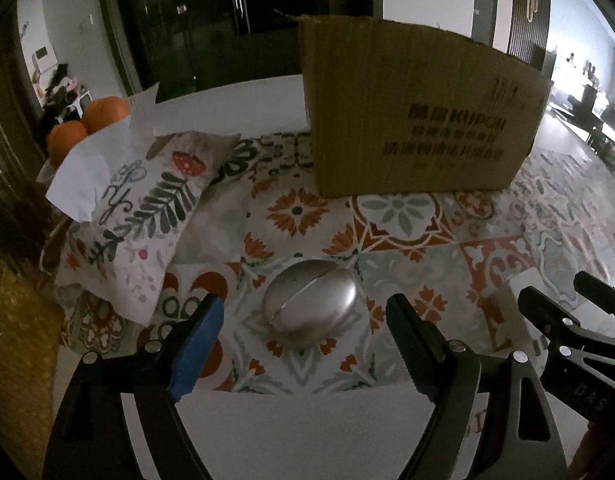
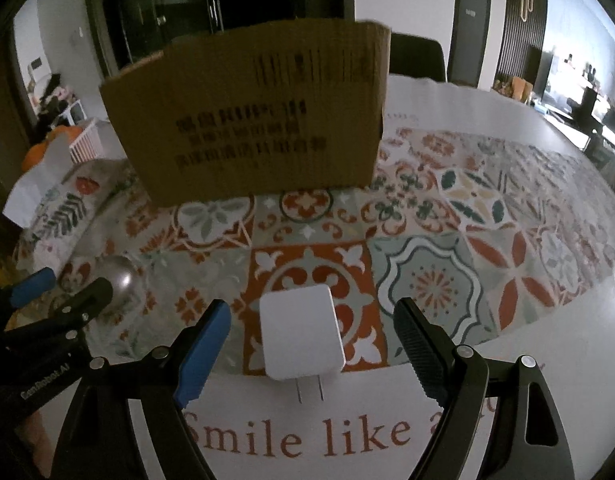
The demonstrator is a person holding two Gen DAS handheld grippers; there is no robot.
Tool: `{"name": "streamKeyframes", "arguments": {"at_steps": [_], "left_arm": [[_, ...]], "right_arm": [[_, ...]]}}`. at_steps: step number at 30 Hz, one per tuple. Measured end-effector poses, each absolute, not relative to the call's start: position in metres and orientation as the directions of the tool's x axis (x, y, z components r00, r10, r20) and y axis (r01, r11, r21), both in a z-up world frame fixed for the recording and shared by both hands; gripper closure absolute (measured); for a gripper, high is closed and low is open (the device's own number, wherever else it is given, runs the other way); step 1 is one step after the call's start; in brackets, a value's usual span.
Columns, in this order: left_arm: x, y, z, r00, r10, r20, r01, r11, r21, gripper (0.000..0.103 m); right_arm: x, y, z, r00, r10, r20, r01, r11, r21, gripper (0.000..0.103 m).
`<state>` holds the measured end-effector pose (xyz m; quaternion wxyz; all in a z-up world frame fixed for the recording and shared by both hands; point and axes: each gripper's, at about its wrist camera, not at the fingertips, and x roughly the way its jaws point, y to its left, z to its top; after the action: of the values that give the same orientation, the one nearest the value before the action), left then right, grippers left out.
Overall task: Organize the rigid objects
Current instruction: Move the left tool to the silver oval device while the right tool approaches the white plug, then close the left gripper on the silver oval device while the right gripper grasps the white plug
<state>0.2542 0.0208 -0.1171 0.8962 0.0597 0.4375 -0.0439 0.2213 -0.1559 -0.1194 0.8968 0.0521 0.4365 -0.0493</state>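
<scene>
Left wrist view: left gripper [image 1: 303,320] spread wide, jaws apart and holding nothing, one finger faced with ribbed blue rubber, the other with ribbed black. Between the fingers, touching neither, a silver case [image 1: 310,307], smooth, egg-shaped, brushed metal with a seam across the top, lying on the tablecloth [image 1: 407,240], a glossy sheet printed with orange, grey-green and white tile patterns. Beyond, a cardboard box [image 1: 419,120], corrugated brown, dark print on its near wall, standing upright on the cloth. Only here, up close at the left: a soft cushion [image 1: 147,208] with leaf and mushroom print, crumpled white paper [image 1: 83,172] on it, and two round oranges [image 1: 91,120] behind. At the right edge, the black fingers of the right gripper [image 1: 563,296], with the white charger [image 1: 523,292] only a pale corner behind them. Right wrist view: right gripper [image 2: 313,328] likewise open and empty, same blue and black ribbed pads. Between the fingers, clear of both, the charger [image 2: 299,332] shown whole: a flat white plastic block with rounded corners, two metal prongs pointing toward the camera, lying at the cloth's near edge. Only here: red lettering "Smile like a" on the white border, and a dark chair [image 2: 417,56] behind the box [image 2: 259,120]. At the left, the left gripper [image 2: 73,284] with the case [image 2: 123,278] partly hidden behind its black finger.
</scene>
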Motion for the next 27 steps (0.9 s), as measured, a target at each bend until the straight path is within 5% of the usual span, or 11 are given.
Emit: {"name": "streamKeyframes", "arguments": {"at_steps": [18,23,27], "left_arm": [[0.275,0.022,-0.146,0.606,-0.016,-0.795,0.134,0.988,0.083,0.019],[0.281,0.023,-0.152,0.599,-0.039,-0.800,0.131,0.990,0.050,0.020],[0.284,0.024,-0.157,0.576,-0.074,-0.814,0.134,0.991,0.004,0.033]], "right_arm": [[0.233,-0.155,-0.151,0.544,-0.060,-0.837,0.154,0.988,0.029,0.020],[0.234,-0.153,-0.152,0.546,-0.065,-0.835,0.153,0.988,0.023,0.028],[0.236,-0.150,-0.151,0.552,-0.065,-0.831,0.146,0.989,0.019,0.040]]}}
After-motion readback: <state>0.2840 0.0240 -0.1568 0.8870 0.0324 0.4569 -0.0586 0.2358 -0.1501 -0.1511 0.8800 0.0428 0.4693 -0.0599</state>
